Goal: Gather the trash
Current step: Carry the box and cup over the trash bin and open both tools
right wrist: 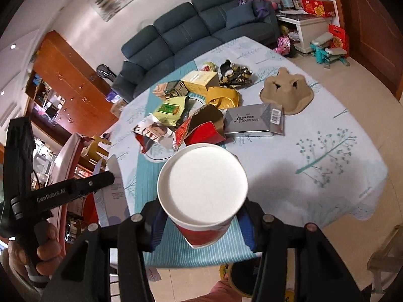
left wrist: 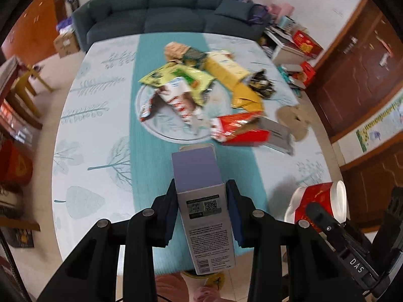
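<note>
Clamped between the left gripper's (left wrist: 201,206) two pads, a tall lilac-and-grey carton (left wrist: 201,201) hangs above the teal runner of the table (left wrist: 100,151). To its right, the right gripper (right wrist: 201,216) pinches a red paper cup (right wrist: 202,183) by its sides, white mouth toward the lens. Beyond both, the remaining trash (right wrist: 201,105) lies heaped mid-table, wrappers, boxes and what looks like a pulp cup tray (right wrist: 287,93), though blur hides finer detail.

You have a tall lilac-and-grey carton (left wrist: 201,201) clamped upright between your left pads, a red paper cup (right wrist: 202,196) between your right; loose wrappers and boxes (left wrist: 201,93) lie beyond both.
</note>
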Motion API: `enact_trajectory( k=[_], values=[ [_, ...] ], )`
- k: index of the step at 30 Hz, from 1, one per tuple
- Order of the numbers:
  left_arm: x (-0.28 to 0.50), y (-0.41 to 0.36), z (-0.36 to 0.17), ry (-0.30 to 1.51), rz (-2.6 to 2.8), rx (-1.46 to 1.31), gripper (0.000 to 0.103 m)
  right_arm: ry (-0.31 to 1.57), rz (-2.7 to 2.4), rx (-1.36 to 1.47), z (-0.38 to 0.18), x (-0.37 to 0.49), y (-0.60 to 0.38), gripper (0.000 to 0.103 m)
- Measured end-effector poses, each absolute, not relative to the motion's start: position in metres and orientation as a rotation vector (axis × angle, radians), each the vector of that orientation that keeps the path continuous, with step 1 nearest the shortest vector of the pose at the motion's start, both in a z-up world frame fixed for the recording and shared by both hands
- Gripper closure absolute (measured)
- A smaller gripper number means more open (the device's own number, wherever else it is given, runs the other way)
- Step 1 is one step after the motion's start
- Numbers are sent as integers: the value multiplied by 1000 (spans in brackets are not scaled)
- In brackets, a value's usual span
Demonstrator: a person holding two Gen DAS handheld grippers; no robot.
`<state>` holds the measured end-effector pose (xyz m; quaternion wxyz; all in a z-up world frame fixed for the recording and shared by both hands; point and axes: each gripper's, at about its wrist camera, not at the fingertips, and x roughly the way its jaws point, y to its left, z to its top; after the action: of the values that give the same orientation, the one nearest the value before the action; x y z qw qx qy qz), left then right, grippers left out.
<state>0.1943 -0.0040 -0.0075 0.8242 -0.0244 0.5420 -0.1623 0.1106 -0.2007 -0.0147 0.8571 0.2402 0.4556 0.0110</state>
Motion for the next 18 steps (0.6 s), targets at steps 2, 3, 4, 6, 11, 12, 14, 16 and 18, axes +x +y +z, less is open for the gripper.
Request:
enact_trajectory(
  k=[2, 3, 4, 6, 11, 12, 14, 16, 18],
  values=[
    [178, -15, 0, 1144, -367, -33, 69, 946, 35, 499, -7, 96, -206, 54],
    [171, -21, 3, 1141, -374, -24, 69, 942, 40, 494, -3, 90, -208, 54],
    [162, -28, 7, 1138, -383, -13, 69, 936, 47, 489, 1, 81, -212, 53],
    [145, -39, 12, 1132, -396, 7, 69, 928, 63, 481, 7, 65, -218, 53],
    [109, -61, 21, 1122, -401, 19, 69, 907, 93, 456, 18, 31, -233, 53],
    [100, -65, 22, 1122, -398, 17, 69, 906, 101, 453, 20, 23, -237, 53],
    [87, -70, 22, 1127, -388, 6, 68, 906, 113, 447, 21, 11, -243, 53],
    [72, -76, 21, 1132, -379, 2, 69, 910, 126, 441, 22, -2, -249, 53],
    [57, -82, 18, 1140, -367, 7, 68, 913, 139, 439, 21, -13, -254, 53]
  ],
)
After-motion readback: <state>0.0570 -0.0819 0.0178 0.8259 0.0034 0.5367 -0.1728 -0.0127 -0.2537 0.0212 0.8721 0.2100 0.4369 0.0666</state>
